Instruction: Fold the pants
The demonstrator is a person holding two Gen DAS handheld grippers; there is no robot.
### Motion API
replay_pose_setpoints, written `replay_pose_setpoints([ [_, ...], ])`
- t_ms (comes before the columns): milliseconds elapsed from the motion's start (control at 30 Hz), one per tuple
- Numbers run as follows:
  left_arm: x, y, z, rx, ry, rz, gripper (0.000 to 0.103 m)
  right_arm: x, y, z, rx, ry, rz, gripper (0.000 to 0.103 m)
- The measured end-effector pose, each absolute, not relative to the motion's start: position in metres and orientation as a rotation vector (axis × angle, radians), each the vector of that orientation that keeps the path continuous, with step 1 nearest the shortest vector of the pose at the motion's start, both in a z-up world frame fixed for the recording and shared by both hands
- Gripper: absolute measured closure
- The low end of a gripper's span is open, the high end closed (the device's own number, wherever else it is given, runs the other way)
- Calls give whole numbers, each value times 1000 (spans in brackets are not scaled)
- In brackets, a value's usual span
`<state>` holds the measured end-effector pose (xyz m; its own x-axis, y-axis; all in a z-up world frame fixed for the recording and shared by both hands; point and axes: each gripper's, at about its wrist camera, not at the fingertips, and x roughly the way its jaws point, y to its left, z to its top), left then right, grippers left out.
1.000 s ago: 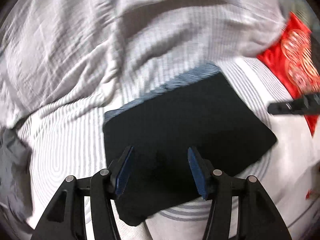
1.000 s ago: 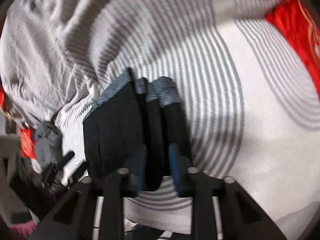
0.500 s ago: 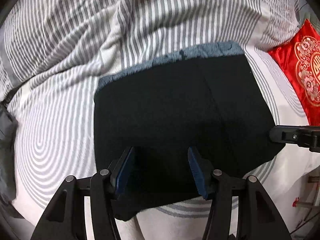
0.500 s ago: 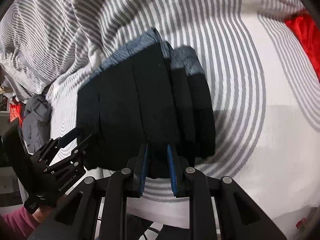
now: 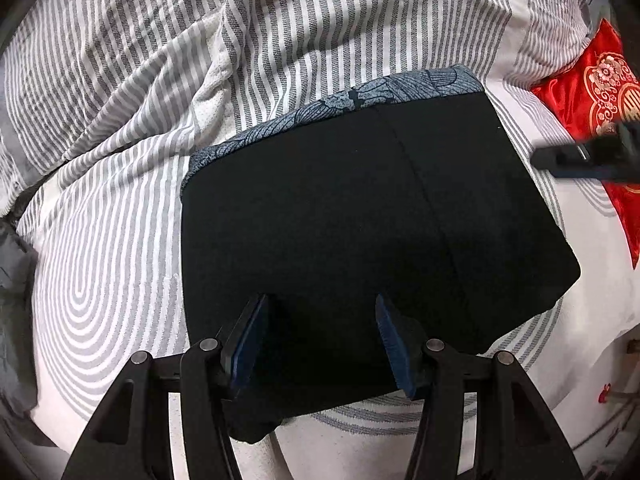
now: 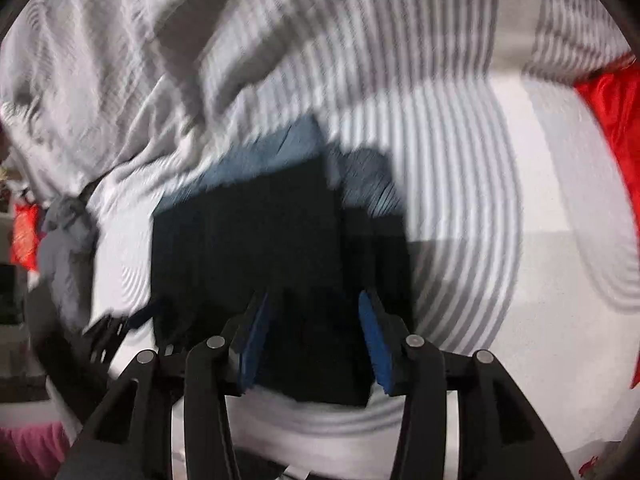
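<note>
The black pants [image 5: 360,220] lie folded into a flat rectangle on the striped bed, with a blue-grey patterned waistband [image 5: 340,108] along the far edge. My left gripper [image 5: 320,336] is open and empty, hovering over the near edge of the pants. My right gripper [image 6: 314,336] is open over the near edge of the pants [image 6: 256,240] in its own blurred view, holding nothing. The right gripper also shows at the right edge of the left wrist view [image 5: 592,156]. The left gripper appears blurred at the lower left of the right wrist view [image 6: 120,328].
A grey-and-white striped duvet [image 5: 200,60] is bunched behind the pants. A red embroidered cushion [image 5: 600,92] lies at the right. A grey garment [image 5: 12,280] lies at the left edge. The bed's near edge runs below the grippers.
My right gripper has opened and let go of the pants' edge, and it is moving. The pants now lie flat. My left gripper stays open over the near edge.
</note>
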<state>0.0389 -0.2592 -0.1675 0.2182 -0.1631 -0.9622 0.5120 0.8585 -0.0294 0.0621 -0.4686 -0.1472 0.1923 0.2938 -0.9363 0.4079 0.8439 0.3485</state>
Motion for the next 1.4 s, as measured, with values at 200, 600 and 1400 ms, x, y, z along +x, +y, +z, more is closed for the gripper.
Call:
replay_pose_setpoints([
  [200, 41, -283, -132, 302, 1191, -570, 46, 88, -502, -162, 597, 1402, -225, 53],
  [600, 3, -359, -161, 347, 1199, -764, 46, 146, -489, -208, 409, 1502, 4, 53],
  [1400, 39, -299, -148, 215, 1311, -568, 46, 59, -465, -162, 597, 1438, -79, 48],
])
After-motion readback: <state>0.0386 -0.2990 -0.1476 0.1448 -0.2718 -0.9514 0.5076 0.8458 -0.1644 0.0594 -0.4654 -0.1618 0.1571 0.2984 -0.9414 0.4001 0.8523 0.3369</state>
